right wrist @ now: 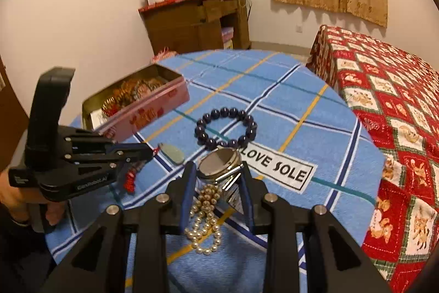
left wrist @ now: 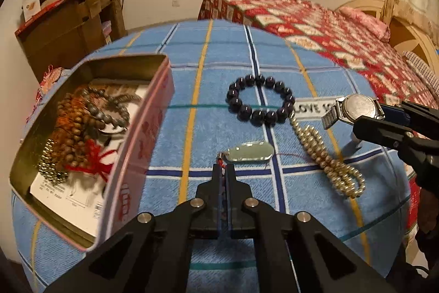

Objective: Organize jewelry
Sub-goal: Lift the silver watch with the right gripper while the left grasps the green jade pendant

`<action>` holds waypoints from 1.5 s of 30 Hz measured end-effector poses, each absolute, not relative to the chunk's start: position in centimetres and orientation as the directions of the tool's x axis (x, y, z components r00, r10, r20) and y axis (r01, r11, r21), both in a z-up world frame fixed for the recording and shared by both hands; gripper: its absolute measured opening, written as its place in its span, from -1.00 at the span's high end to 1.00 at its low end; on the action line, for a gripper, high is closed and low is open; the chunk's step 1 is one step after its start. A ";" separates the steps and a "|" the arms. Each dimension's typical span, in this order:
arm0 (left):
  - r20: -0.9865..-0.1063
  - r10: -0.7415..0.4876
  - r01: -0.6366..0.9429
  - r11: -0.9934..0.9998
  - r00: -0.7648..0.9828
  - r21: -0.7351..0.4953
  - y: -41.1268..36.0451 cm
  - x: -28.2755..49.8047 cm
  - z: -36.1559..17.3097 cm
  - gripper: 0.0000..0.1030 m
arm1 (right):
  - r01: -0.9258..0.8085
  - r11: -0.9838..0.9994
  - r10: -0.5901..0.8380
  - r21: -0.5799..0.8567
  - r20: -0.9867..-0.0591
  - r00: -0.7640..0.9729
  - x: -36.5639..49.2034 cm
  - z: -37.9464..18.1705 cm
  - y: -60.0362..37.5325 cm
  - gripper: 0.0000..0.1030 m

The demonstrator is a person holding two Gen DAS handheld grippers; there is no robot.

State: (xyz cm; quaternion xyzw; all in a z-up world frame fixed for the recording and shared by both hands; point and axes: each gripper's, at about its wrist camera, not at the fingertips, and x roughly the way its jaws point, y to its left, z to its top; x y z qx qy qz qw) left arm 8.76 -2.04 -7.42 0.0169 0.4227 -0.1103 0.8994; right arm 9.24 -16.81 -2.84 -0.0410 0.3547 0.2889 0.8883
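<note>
Left wrist cam: left gripper is pinched tight on the red cord of the jade pendant, which lies on the blue towel right of the open tin. Right wrist cam: right gripper clamps the watch just above the pearl bracelet.

My left gripper sits low and level, its jaws pressed nearly together on the red cord of the pendant. My right gripper reaches in from the right, jaws clamped on the watch, held off the cloth
</note>
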 end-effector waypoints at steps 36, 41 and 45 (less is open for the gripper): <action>-0.715 -0.230 0.221 0.969 0.661 -0.108 -0.8 6.8 -4.6 -0.17 | -0.570 0.805 0.534 0.163 -0.616 0.579 9.2 -0.7 -16.0 0.35; -0.752 -0.212 0.189 0.975 0.624 -0.118 -1.4 7.2 -6.5 0.20 | -0.566 0.805 0.541 0.179 -0.612 0.576 9.1 -1.0 -16.2 0.35; -0.781 -0.148 0.133 0.988 0.607 -0.083 -1.2 7.9 -7.7 0.21 | -0.569 0.800 0.550 0.188 -0.609 0.572 9.0 -1.2 -16.2 0.35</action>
